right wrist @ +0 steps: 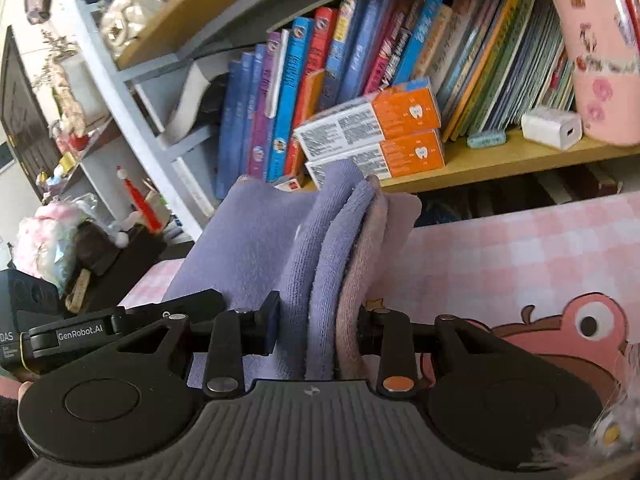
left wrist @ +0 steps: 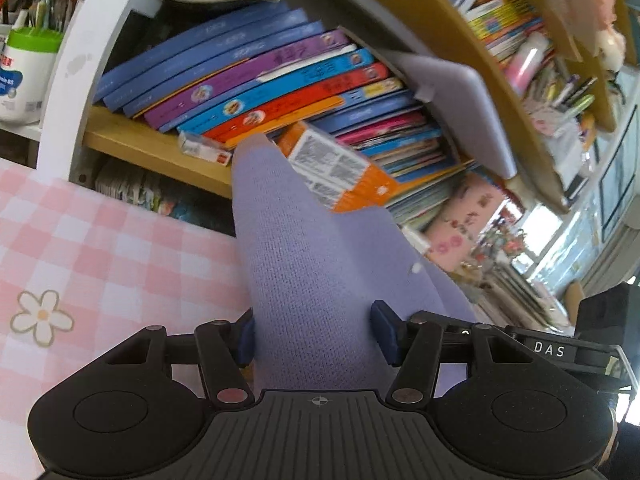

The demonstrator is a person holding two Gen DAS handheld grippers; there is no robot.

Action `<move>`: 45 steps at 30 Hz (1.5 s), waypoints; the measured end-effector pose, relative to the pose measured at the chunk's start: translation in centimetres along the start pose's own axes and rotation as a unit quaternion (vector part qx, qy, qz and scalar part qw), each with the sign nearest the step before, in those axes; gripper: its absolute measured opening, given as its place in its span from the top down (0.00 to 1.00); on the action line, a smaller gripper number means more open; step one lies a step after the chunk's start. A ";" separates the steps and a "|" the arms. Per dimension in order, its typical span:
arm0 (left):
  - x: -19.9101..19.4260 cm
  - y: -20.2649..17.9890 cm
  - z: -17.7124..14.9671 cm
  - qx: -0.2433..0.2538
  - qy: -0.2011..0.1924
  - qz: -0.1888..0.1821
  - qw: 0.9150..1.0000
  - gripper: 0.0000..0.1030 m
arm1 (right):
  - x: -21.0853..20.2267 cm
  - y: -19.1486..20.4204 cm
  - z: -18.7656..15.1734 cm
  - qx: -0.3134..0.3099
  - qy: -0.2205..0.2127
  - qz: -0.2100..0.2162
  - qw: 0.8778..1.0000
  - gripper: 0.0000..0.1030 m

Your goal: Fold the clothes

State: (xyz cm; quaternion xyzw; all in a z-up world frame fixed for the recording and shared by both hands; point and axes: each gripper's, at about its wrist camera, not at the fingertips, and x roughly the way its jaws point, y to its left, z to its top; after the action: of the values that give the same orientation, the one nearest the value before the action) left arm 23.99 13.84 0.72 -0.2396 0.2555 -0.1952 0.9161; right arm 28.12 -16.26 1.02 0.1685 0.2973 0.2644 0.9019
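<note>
Left wrist view: the left gripper (left wrist: 314, 338) was clamped on a lavender knit garment (left wrist: 280, 240), held raised above the pink checked tablecloth (left wrist: 100, 240) before the bookshelf (left wrist: 152, 144).

Right wrist view: the right gripper (right wrist: 318, 330) pinched several bunched layers of the garment (right wrist: 332, 248). Folding appeared underway; laying flat remained.

Ahead: bookshelf (right wrist: 500, 160), packed books (right wrist: 288, 92), orange boxes (right wrist: 400, 132) at shelf edge. Open room: pink checked surface (right wrist: 520, 248) at sides.
</note>
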 end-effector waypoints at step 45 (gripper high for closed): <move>-12.7 -9.2 -11.8 0.136 -0.167 0.223 0.951 0.30 | -14.2 7.0 -12.4 -0.147 -0.108 -0.169 0.969 0.20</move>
State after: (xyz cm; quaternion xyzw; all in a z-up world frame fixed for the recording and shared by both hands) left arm 5.14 8.53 1.55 -0.0786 0.1164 0.0237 0.9898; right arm 8.02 -17.00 1.03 0.0091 0.1805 0.1291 0.9750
